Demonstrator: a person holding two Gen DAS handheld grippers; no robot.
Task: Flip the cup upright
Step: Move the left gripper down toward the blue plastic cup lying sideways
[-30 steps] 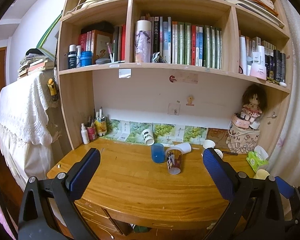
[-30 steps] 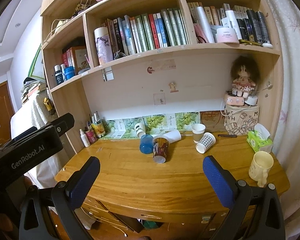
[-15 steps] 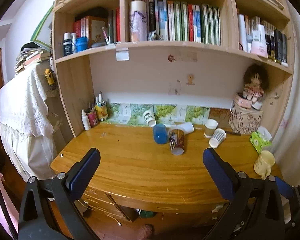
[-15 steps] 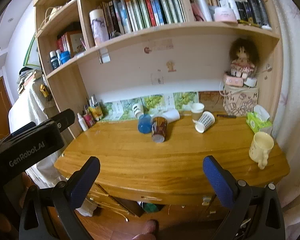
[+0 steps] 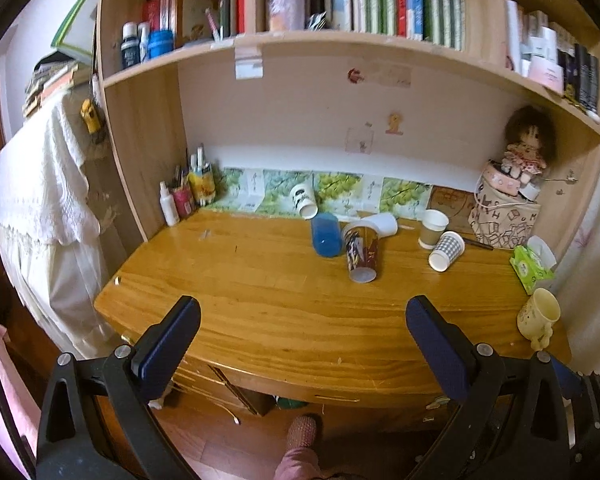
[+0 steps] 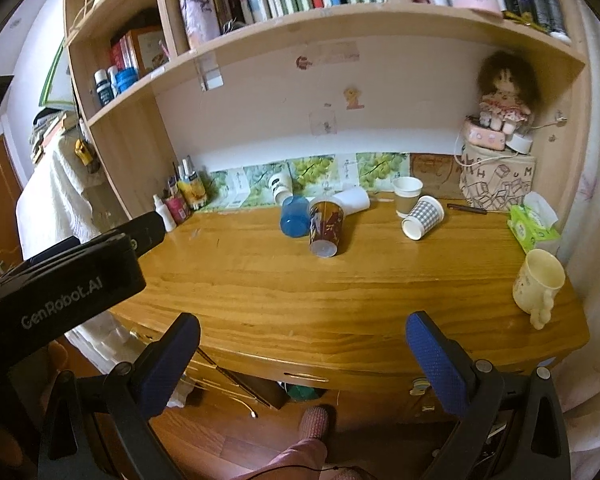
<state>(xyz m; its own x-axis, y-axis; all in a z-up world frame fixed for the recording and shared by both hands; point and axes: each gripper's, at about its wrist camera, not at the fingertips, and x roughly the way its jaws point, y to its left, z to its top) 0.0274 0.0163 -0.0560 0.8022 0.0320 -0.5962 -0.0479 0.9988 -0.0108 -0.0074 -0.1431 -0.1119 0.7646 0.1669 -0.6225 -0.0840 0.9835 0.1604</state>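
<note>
Wooden desk (image 5: 284,312) – cups tipped, grippers spread

1. The left tongs (image 5: 302,338) have two flat, dark blue textured pads (image 5: 168,342) mounted on black plastic arms.
2. Silver round screws (image 5: 481,350) sit at the arm joints, with triangular cut-outs in the black frames.
3. The right tongs (image 6: 302,354) are built the same way: blue pads, black arms.
4. In the right wrist view, the black housing (image 6: 66,282) carries white "GenRobot.AI" lettering.
5. A pink trouser leg (image 6: 296,458) and a pink knitted slipper (image 6: 315,421) show below.
</note>
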